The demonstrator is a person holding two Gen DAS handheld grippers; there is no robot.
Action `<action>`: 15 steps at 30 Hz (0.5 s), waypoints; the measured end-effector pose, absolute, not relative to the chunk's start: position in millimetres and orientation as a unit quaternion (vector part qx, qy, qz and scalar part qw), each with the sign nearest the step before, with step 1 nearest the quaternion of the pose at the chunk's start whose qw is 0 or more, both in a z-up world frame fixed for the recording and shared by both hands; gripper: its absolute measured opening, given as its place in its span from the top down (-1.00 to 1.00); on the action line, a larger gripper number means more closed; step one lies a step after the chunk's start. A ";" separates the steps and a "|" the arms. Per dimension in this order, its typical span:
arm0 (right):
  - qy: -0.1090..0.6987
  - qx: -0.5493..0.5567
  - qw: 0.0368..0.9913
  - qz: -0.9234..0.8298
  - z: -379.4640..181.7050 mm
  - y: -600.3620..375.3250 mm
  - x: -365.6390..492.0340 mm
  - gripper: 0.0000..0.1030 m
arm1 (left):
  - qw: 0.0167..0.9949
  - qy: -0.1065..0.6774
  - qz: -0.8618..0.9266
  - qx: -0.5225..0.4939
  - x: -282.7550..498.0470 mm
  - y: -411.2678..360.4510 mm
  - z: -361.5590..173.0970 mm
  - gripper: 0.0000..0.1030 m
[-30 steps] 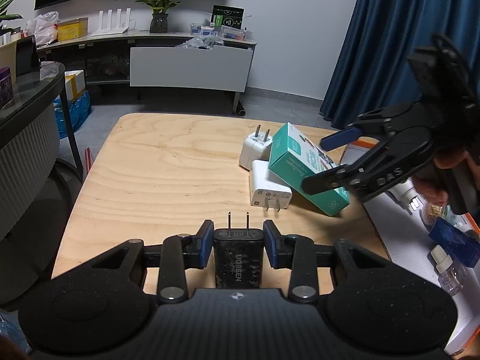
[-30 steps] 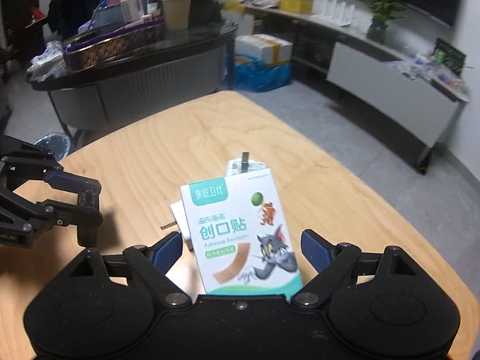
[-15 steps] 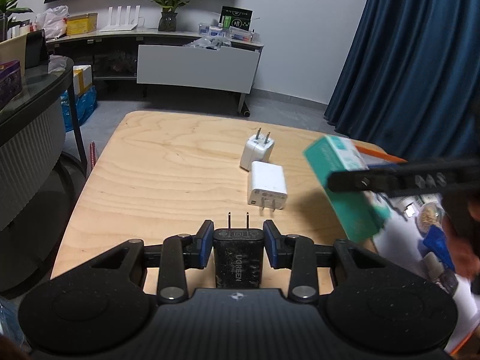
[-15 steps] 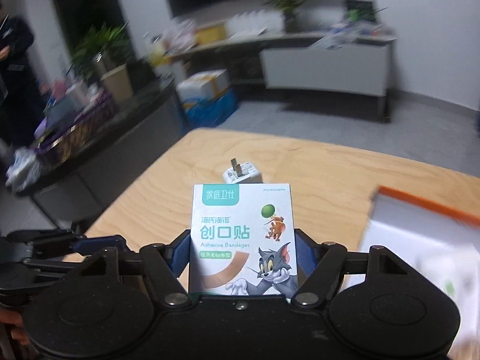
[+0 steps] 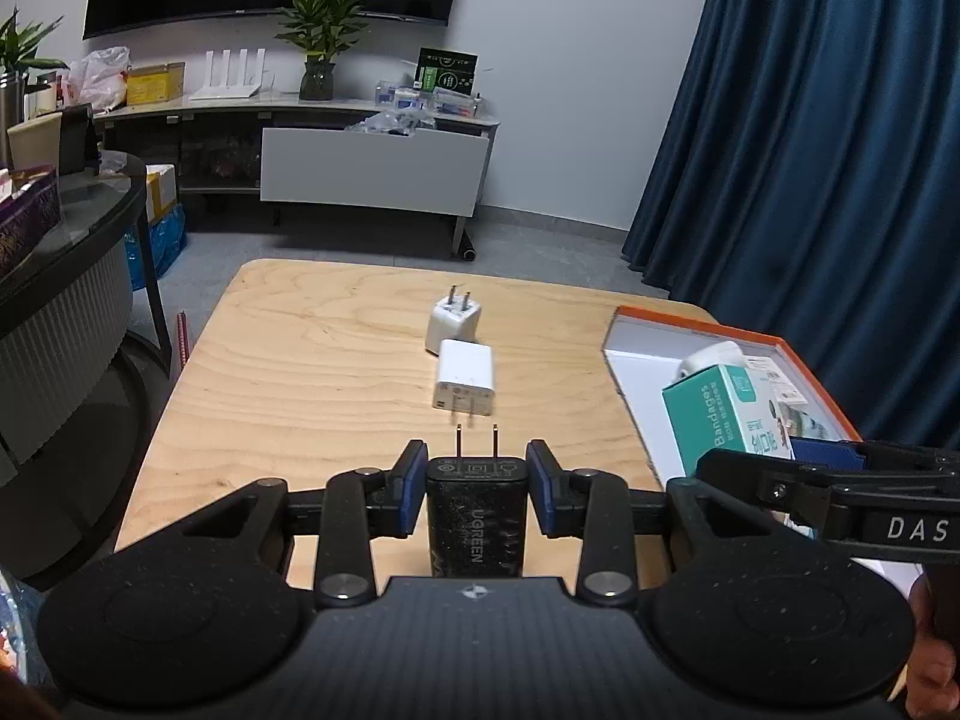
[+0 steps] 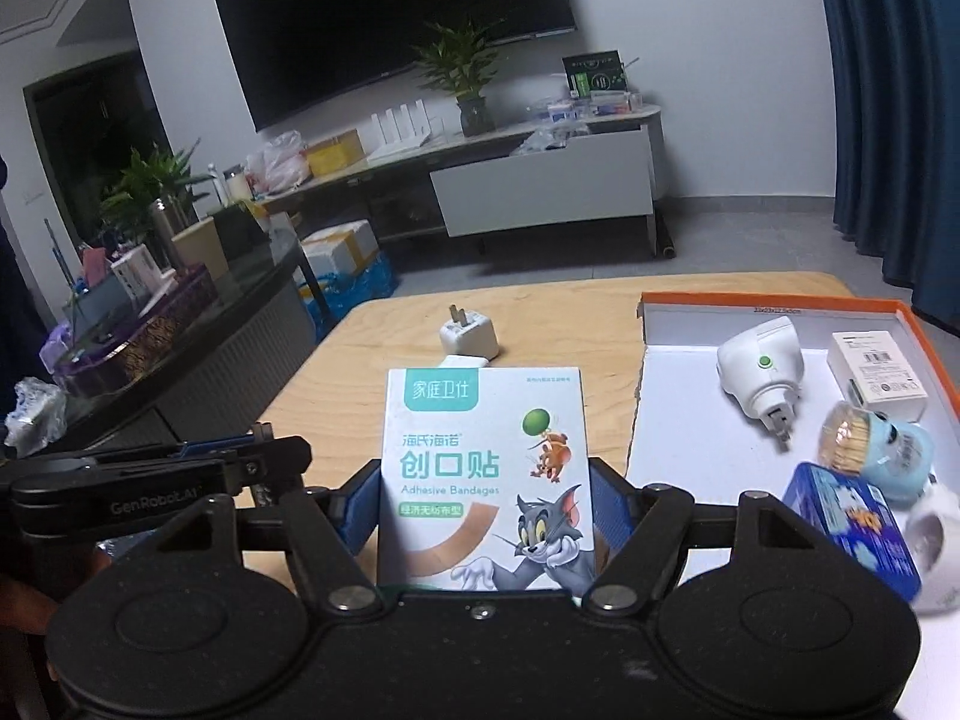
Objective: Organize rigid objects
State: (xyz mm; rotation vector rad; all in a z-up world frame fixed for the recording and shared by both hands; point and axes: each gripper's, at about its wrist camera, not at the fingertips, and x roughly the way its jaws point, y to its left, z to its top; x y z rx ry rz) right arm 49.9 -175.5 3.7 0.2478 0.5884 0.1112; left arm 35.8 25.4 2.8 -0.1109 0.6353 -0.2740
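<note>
A: Bandage box first. Where is it?

B: The adhesive bandage box (image 6: 486, 480) stands upright between the blue pads of the right gripper (image 6: 486, 504), printed front to the camera. Both pads press on its side edges, so that claw is pinching the box. From the left wrist view the same box (image 5: 723, 414) shows over the near edge of the orange-rimmed tray (image 5: 690, 315), raised off the table.

A: The jaws on that one?

B: They have just been closing, with the box between them.

A: And the other claw?

B: The left gripper (image 5: 477, 495) is pressed together on a black charger (image 5: 477, 516), prongs pointing forward, held above the wooden table (image 5: 312, 372).

A: What is left on the table?

B: Two white chargers near the middle. The flat one (image 5: 465, 375) lies with its prongs towards the left gripper; the smaller cube one (image 5: 453, 321) sits just behind it, prongs up, touching or nearly so, I cannot tell which.

A: Tray contents?

B: In the right wrist view: a white plug-in device with a green button (image 6: 759, 375), a small white carton (image 6: 876, 375) beside it, a light blue toothpick holder (image 6: 879, 450), a blue tin (image 6: 852, 525), and a white rounded piece (image 6: 936, 546) at the frame's edge, blurred. The tray (image 6: 774, 303) lies at the table's right side.
</note>
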 end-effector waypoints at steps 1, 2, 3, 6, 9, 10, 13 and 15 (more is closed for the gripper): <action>0.287 0.122 0.949 0.054 5.3 -174.6 44.8 -0.63 | 0.940 0.310 -0.133 -0.053 32.8 25.0 4.2 0.31; 0.285 0.124 0.949 0.052 6.2 -174.0 40.7 -0.63 | 0.940 0.310 -0.132 -0.052 29.8 24.2 5.7 0.31; 0.284 0.126 0.949 0.049 7.2 -173.2 36.6 -0.63 | 0.941 0.308 -0.130 -0.051 27.0 23.5 7.0 0.31; 0.277 0.120 0.952 0.045 10.4 -169.1 24.6 -0.63 | 0.944 0.303 -0.122 -0.051 20.5 23.3 11.6 0.31; 0.266 0.108 0.957 0.038 14.3 -165.1 14.4 -0.63 | 0.946 0.296 -0.117 -0.055 14.4 23.5 15.3 0.31; 0.263 0.106 0.958 0.037 15.7 -164.1 12.9 -0.63 | 0.947 0.294 -0.116 -0.056 12.9 23.5 16.1 0.31; 0.252 0.100 0.962 0.034 17.2 -163.1 3.5 -0.63 | 0.948 0.289 -0.117 -0.058 9.1 22.2 16.8 0.31; 0.247 0.100 0.963 0.031 16.7 -162.7 -0.3 -0.63 | 0.948 0.289 -0.119 -0.056 6.7 19.7 15.3 0.31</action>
